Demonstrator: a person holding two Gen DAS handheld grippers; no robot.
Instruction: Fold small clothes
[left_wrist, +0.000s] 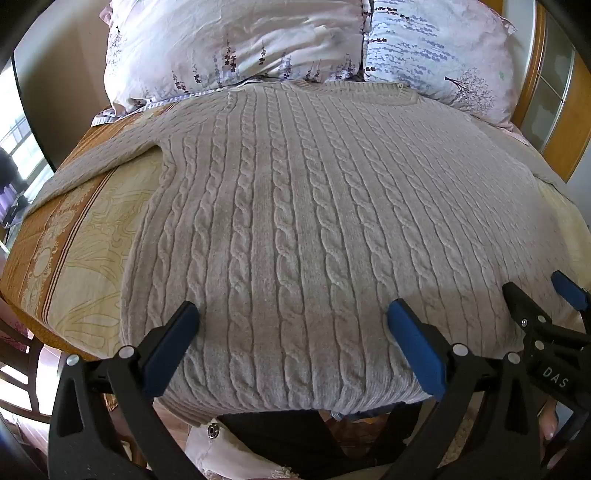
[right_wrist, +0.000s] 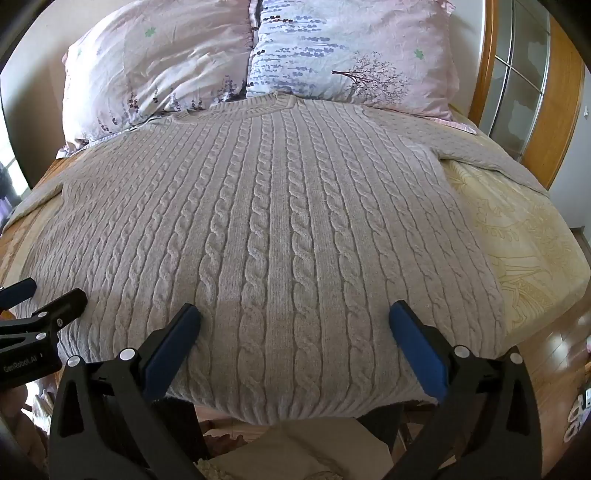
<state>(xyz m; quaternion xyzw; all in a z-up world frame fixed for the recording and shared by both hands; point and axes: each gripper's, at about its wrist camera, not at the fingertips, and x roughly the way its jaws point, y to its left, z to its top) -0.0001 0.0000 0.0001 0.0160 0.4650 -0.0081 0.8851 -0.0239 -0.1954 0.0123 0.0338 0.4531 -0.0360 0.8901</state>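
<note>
i've got the sweater (left_wrist: 295, 206) spread flat on the bed (left_wrist: 85, 236), cable-knit side up, neck toward the far edge by the pillows (left_wrist: 229, 44), hem hanging just over the near edge. one sleeve runs out toward the far left corner, the other toward the far right corner, both lying on the patterned cover. left gripper (left_wrist: 293, 321) sits over the hem w/ its jaws spread wide, blue pads apart, nothing between them but the knit underneath; can't tell if the tips touch the fabric. right gripper (right_wrist: 295, 321) is the same: jaws wide apart over the near edge of the sweater, gripping nothing. the two grippers are side by side, each showing at the edge of the other's wrist view. wooden headboard (right_wrist: 491, 74) behind the pillows at the far right corner.
</note>
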